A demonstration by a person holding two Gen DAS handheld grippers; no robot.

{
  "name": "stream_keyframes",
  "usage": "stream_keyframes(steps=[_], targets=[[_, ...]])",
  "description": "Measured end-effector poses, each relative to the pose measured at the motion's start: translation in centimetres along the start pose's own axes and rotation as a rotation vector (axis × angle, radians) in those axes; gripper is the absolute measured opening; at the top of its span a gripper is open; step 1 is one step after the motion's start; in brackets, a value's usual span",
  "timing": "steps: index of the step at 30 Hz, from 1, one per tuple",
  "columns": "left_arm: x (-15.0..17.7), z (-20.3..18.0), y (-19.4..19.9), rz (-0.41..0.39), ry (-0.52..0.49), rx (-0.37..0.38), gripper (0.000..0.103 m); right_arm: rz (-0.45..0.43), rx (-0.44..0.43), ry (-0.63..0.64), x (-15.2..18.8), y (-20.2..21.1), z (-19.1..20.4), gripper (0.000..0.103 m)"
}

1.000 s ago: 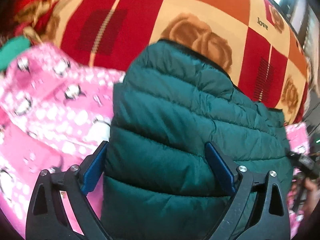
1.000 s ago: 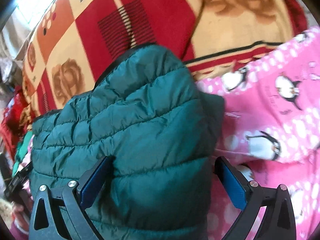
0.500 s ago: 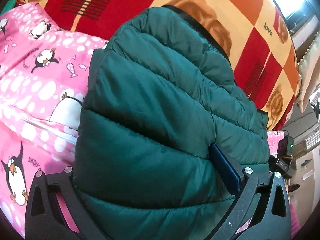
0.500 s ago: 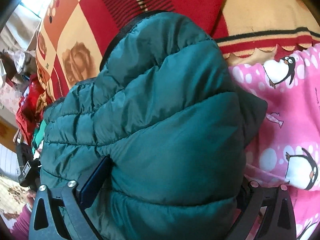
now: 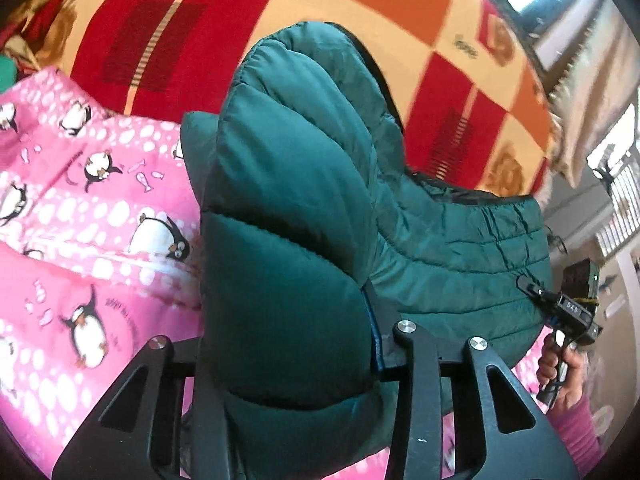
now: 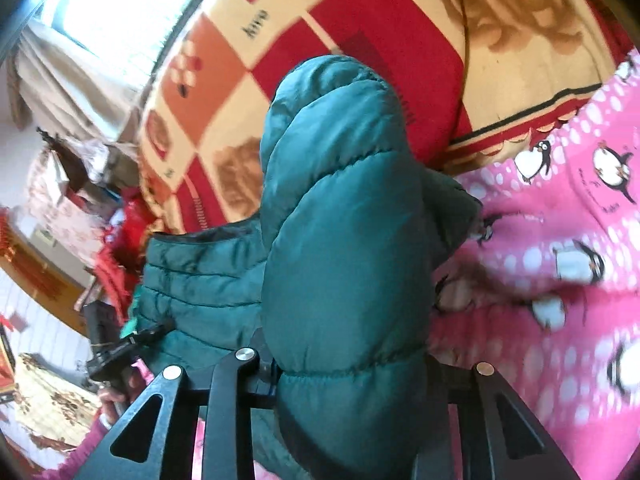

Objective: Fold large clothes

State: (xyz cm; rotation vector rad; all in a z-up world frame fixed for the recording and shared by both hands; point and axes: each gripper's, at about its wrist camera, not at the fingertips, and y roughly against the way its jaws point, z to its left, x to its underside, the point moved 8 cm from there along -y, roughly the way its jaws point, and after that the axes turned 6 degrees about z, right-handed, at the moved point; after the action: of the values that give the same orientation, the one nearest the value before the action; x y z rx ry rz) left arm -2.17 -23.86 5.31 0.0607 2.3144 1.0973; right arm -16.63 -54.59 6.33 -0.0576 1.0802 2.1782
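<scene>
Green puffer jacket (image 5: pixel 288 248) (image 6: pixel 344 240) lies on a pink penguin-print sheet (image 5: pixel 80 216) (image 6: pixel 560 264), a checked red-and-cream blanket (image 5: pixel 168 32) (image 6: pixel 360 40) behind. Left claw (image 5: pixel 288 344) and right claw (image 6: pixel 348 364) are each closing on a bunched jacket fold (pads pressing the padding), which blocks both views.

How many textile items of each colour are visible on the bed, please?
Green: 1, the green puffer jacket, pinched by the closing left hand-held gripper and right hand-held gripper.
Pink: 1, the pink penguin blanket.
Red, orange and cream: 1, the checked rose blanket.
Total: 3
</scene>
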Motion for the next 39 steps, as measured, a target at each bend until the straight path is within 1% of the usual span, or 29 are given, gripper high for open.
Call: stream_keyframes(steps=[3, 7, 10, 11, 12, 13, 14, 15, 16, 17, 18, 19, 22, 24, 26, 29, 31, 33, 35, 36, 37, 39], targets=[[1.9, -0.5, 2.7, 0.021, -0.024, 0.029, 0.035, -0.001, -0.038, -0.023, 2.6, 3.2, 1.4, 0.032], [5.1, -0.5, 5.7, 0.064, -0.041, 0.067, 0.035, 0.014, -0.082, -0.051, 6.6, 6.2, 2.9, 0.032], [7.7, 0.8, 6.9, 0.088, -0.044, 0.051, 0.036, 0.038, -0.090, -0.065, 9.3, 6.9, 3.5, 0.032], [8.2, 1.5, 6.9, 0.092, -0.039, 0.037, 0.039, 0.047, -0.068, -0.063, 10.1, 6.7, 3.4, 0.032], [8.8, 2.5, 6.8, 0.100, -0.034, 0.014, 0.042, 0.064, -0.024, -0.055, 10.9, 6.1, 3.0, 0.032], [9.4, 3.6, 6.4, 0.108, -0.023, -0.014, 0.048, 0.075, 0.020, -0.056, 11.3, 5.3, 2.6, 0.033], [9.7, 4.3, 5.9, 0.112, -0.016, -0.038, 0.056, 0.086, 0.090, -0.057, 11.8, 4.4, 1.6, 0.036], [10.0, 5.0, 5.2, 0.114, -0.004, -0.062, 0.061, 0.096, 0.180, -0.052, 12.3, 3.2, 0.5, 0.046], [10.4, 5.7, 4.6, 0.110, 0.010, -0.077, 0.070, 0.100, 0.231, -0.049, 12.7, 2.3, -0.2, 0.058], [10.5, 6.0, 4.2, 0.097, 0.019, -0.090, 0.077, 0.093, 0.258, -0.050, 12.8, 1.4, -0.5, 0.062], [10.4, 6.3, 4.1, 0.072, 0.022, -0.112, 0.080, 0.076, 0.268, -0.058, 12.9, 1.0, -0.9, 0.067], [10.3, 6.3, 4.1, 0.051, 0.016, -0.139, 0.084, 0.053, 0.272, -0.073, 12.9, 0.8, -1.1, 0.068], [10.1, 5.6, 4.9, 0.013, -0.039, -0.214, 0.084, 0.045, 0.299, -0.082, 13.0, 1.9, -0.9, 0.069], [10.1, 5.1, 5.9, -0.002, -0.070, -0.271, 0.084, 0.044, 0.337, -0.066, 13.0, 3.0, -0.1, 0.069], [10.2, 4.6, 7.1, -0.031, -0.083, -0.306, 0.084, 0.026, 0.391, -0.033, 12.9, 4.5, 1.1, 0.069], [10.3, 4.2, 8.7, -0.079, -0.074, -0.352, 0.084, -0.002, 0.444, -0.014, 12.8, 6.1, 2.7, 0.077], [10.5, 3.6, 9.6, -0.116, -0.088, -0.393, 0.084, -0.038, 0.450, -0.014, 12.8, 6.7, 3.8, 0.078], [10.5, 2.3, 10.0, -0.153, -0.117, -0.422, 0.084, -0.074, 0.427, 0.006, 12.9, 6.8, 5.7, 0.079], [10.9, 1.0, 10.6, -0.201, -0.148, -0.458, 0.084, -0.109, 0.430, 0.037, 13.1, 6.8, 7.5, 0.082], [10.8, 0.3, 10.4, -0.214, -0.160, -0.469, 0.084, -0.120, 0.438, 0.051, 13.4, 6.6, 8.2, 0.086], [11.0, -0.4, 10.4, -0.226, -0.178, -0.480, 0.084, -0.133, 0.450, 0.070, 13.6, 6.2, 9.1, 0.088], [11.4, -1.7, 10.1, -0.239, -0.203, -0.492, 0.084, -0.149, 0.460, 0.094, 14.0, 5.3, 10.3, 0.088]])
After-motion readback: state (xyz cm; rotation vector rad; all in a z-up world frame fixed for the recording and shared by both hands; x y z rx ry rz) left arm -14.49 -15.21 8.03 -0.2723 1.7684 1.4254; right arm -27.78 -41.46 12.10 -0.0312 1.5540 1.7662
